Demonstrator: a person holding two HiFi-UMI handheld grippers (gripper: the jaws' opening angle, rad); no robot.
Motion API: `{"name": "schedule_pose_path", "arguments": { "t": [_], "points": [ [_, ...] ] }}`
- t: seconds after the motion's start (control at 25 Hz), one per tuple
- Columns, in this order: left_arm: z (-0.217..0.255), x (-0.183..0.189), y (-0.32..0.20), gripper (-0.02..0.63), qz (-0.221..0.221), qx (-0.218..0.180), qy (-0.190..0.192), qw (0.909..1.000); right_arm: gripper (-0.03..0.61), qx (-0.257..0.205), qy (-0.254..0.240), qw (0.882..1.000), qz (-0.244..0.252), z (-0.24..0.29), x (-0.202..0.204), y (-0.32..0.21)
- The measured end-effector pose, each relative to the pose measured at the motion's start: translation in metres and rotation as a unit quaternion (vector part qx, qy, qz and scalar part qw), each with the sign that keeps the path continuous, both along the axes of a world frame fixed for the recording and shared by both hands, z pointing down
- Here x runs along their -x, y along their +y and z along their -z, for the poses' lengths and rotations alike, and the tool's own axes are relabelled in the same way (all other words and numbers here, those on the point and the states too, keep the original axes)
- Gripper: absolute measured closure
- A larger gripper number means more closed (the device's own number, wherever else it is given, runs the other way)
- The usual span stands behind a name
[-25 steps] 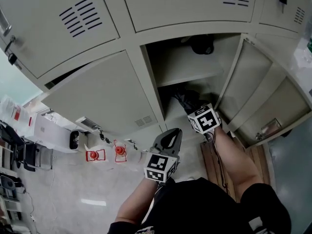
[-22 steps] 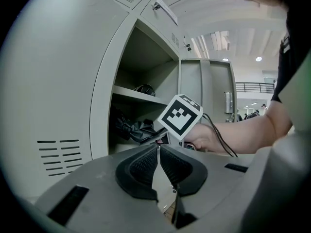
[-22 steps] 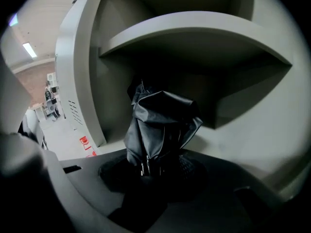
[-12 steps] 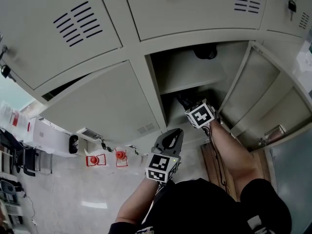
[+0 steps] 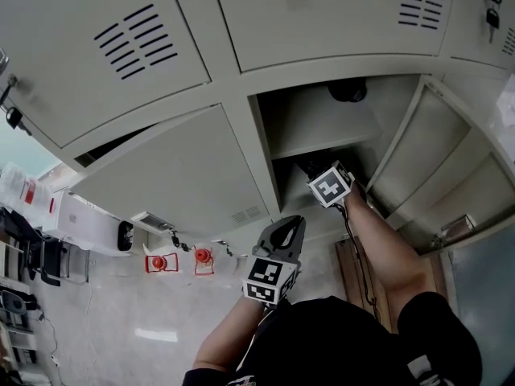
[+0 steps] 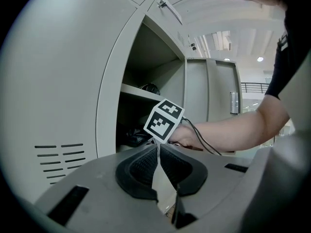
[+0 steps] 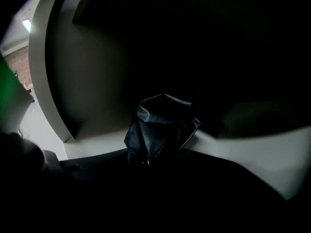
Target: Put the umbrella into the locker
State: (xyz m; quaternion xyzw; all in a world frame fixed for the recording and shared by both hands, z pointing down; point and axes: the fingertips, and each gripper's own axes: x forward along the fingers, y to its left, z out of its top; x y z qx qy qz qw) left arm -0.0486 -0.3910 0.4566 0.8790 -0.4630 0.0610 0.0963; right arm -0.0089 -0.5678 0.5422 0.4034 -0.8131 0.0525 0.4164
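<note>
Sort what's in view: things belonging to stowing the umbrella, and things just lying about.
Job: open locker; black umbrella lying inside it; its swung-out door.

Lying about: dark item on the upper shelf; two red objects on the floor; white box; closed lockers.

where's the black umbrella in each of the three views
Head view: umbrella, right of centre, low in the opening.
Left gripper view: left of centre, below the shelf.
Right gripper view: dead centre.
Shared landmark: the open locker compartment around it.
</note>
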Motion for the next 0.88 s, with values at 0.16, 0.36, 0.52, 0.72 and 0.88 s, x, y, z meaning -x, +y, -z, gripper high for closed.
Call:
{"name": "schedule_pose_path", "arguments": {
  "t": [0.16,0.36,0.52,0.72,0.88],
  "points": [
    [0.0,0.001,0.0,0.586,0.003,0.0,-0.002,1.0,0.35,0.001,0.006,1.0,0.004,-0.001,0.001,0.0],
    [-0.001,-0.002,0.0,0.585,0.004,0.002,-0.001,1.0,0.329,-0.002,-0.005,1.0,-0.002,-0.004,-0.002,-0.002],
    [0.001,-0.008,0.001,0.586,-0.001,0.001,0.002,1.0,0.288,-0.018,-0.02,1.0,-0.012,0.001,-0.006,-0.002],
    [-0.001,-0.011,0.005,0.586,0.0,0.003,0.001,1.0,0.255,-0.024,-0.015,1.0,-0.009,0.001,-0.009,0.001],
    [-0.001,-0.011,0.008,0.584,0.003,0.0,0.001,1.0,0.254,-0.031,-0.015,0.999,-0.006,0.004,-0.008,0.003]
  ]
}}
